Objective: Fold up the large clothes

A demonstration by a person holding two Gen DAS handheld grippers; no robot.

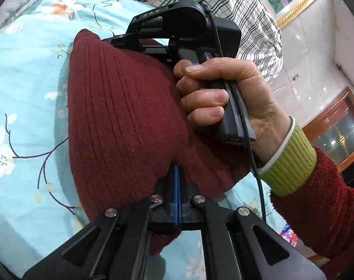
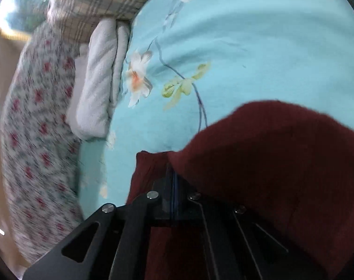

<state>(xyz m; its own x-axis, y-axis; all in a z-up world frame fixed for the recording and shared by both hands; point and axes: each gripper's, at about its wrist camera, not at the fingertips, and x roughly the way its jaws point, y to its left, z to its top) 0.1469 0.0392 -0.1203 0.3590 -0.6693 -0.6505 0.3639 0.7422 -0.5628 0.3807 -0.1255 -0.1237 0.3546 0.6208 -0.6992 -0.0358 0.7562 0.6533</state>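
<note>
Light blue floral bedding (image 1: 25, 98) is covering the bed, with a plaid blanket (image 1: 235, 11) bunched at its far edge and a folded white towel (image 2: 97, 88) lying beside it. Both grippers are lifting a dark red ribbed sweater (image 1: 120, 121) above the sheet. The left gripper (image 1: 177, 182) is pinching a bunched fold, its jaws closed tight on the knit. The right gripper (image 2: 173, 182) is clamping another edge, with cloth draping over its right side. The person's right hand (image 1: 223, 98) is gripping that tool's handle.

Both grippers (image 1: 178, 182) (image 2: 173, 182), jaws closed.
</note>
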